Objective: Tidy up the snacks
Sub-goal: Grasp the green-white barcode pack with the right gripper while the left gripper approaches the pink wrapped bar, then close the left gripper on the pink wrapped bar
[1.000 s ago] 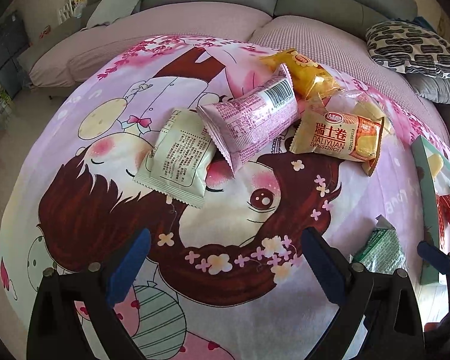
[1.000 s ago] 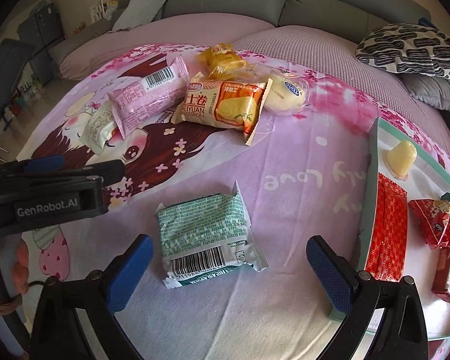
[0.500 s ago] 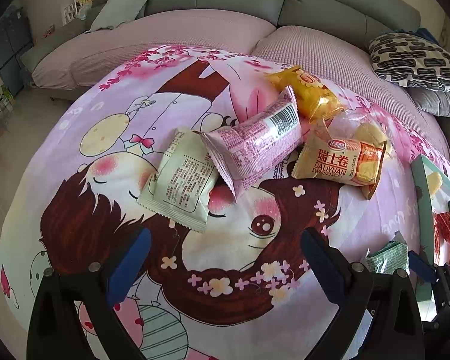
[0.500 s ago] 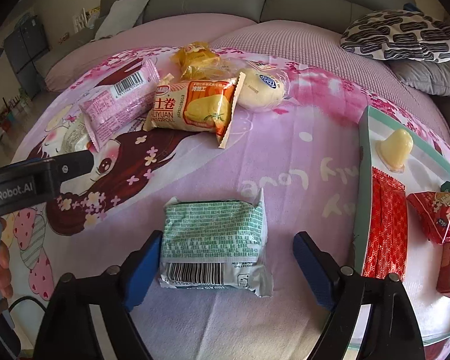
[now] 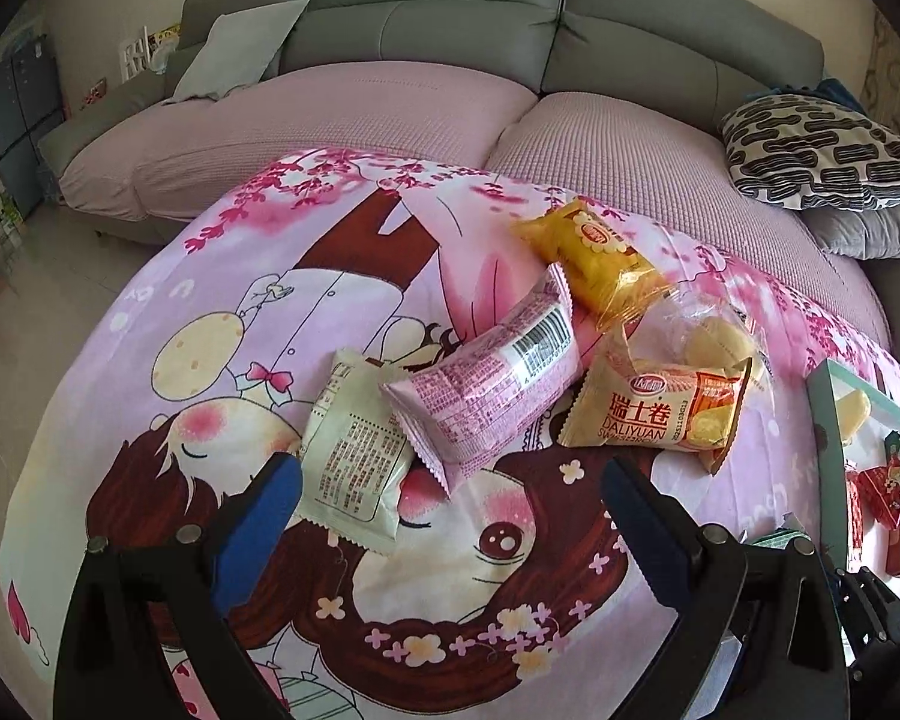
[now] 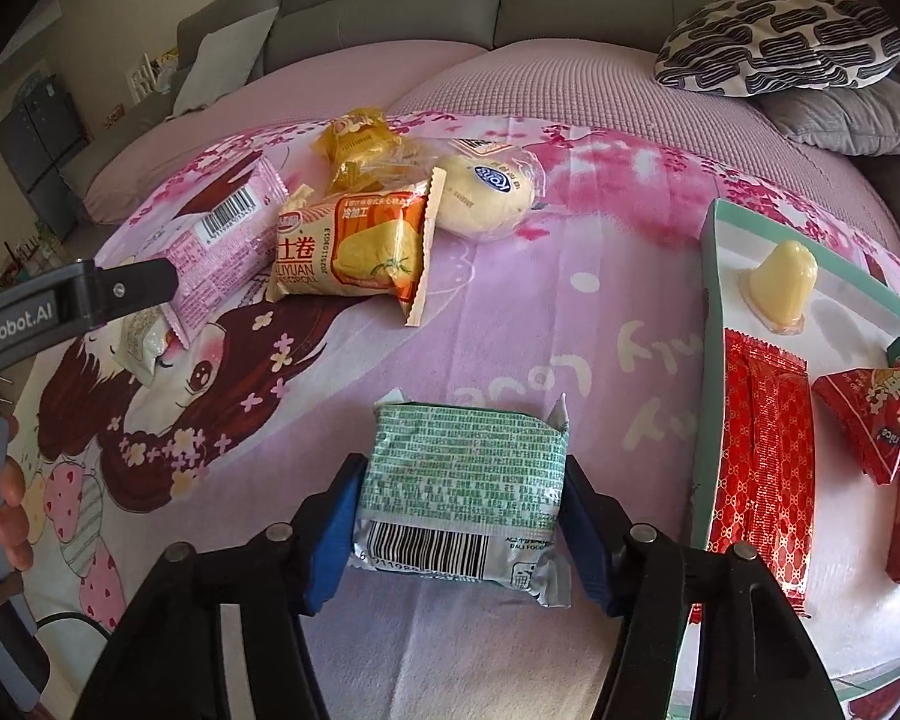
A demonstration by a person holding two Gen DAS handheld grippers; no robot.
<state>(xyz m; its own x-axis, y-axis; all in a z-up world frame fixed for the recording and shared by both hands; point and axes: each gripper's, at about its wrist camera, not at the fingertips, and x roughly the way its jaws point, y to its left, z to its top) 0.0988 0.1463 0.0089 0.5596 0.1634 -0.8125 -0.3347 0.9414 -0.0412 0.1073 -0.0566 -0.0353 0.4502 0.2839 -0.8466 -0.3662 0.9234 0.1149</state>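
r gripper now closed in, pinching green pkt vs spread 1s ago; ready for tray. l gripper spread, idle.

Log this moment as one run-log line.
right gripper: shut on green snack pack | left gripper: open, over blanket, near white packet | tray: holds red packets

the scene is lit by soft daylight, brightest across the pink cartoon blanket and the sofa cushions. strong barrel distortion is seen in both fisheye views, with black vignetting at the corners. glare is caught on the glossy green packet and the clear wrappers. faint shadows are cast beneath the snacks. focus is held throughout, softened slightly towards the edges.
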